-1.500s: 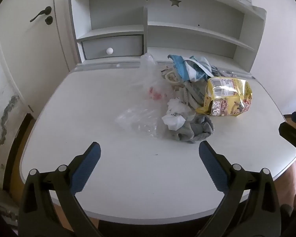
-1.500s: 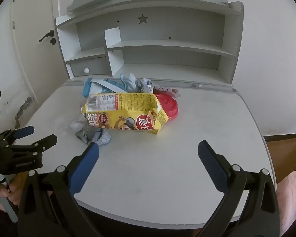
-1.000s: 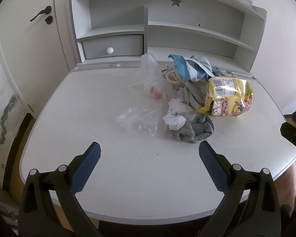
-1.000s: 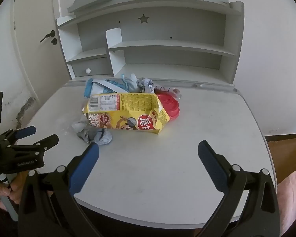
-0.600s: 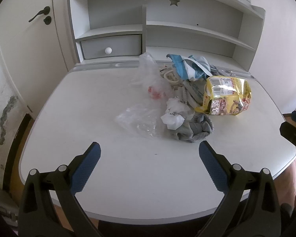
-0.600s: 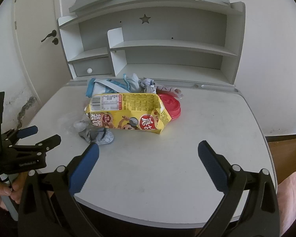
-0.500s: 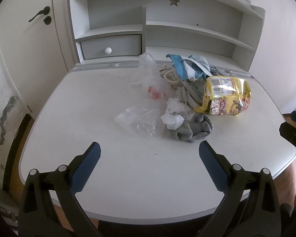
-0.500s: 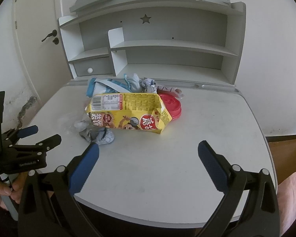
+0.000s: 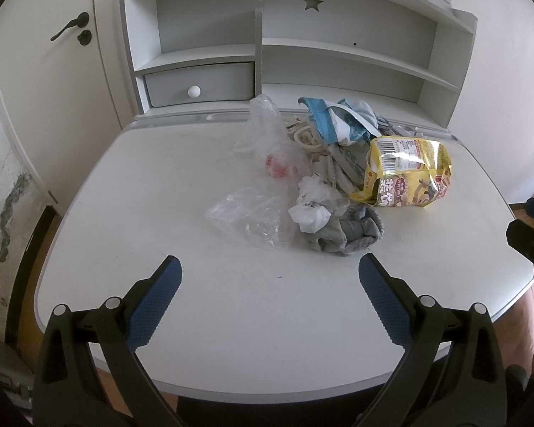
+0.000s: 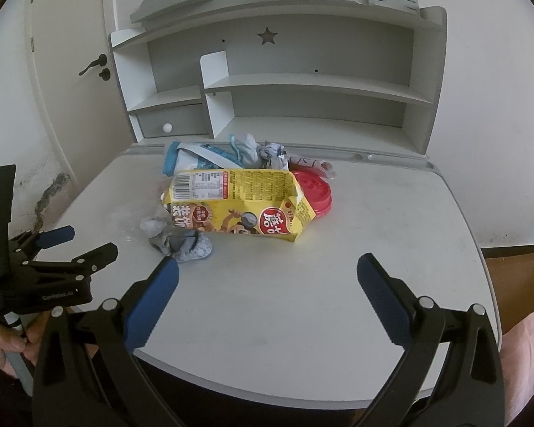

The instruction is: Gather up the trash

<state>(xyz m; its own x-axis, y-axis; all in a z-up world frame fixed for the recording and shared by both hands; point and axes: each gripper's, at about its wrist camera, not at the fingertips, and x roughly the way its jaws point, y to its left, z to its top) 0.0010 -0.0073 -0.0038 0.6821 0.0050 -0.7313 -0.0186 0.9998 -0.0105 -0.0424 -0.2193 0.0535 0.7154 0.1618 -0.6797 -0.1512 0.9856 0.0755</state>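
Observation:
A heap of trash lies mid-desk. It holds a yellow snack bag [image 9: 407, 172] [image 10: 236, 204], a clear plastic bag [image 9: 258, 215], crumpled white paper [image 9: 311, 204], a grey cloth wad [image 9: 345, 235] [image 10: 181, 243], a blue-and-white wrapper [image 9: 338, 124] [image 10: 195, 154] and a red lid [image 10: 313, 192]. My left gripper [image 9: 268, 272] hangs open over the desk's near edge, short of the heap, nothing between its fingers. My right gripper [image 10: 267, 270] is open too, in front of the snack bag and apart from it. In the right wrist view the left gripper [image 10: 78, 245] shows at the left.
The white desk [image 9: 160, 178] [image 10: 391, 213] carries a grey shelf unit [image 9: 338, 53] [image 10: 302, 82] with a small drawer [image 9: 199, 87] at the back. A door [image 9: 35, 71] stands at the left. A hand [image 10: 3, 338] holds the left gripper's handle.
Both grippers stay open and nearly still. The right wrist view has drifted a little, so the heap sits slightly further right in it.

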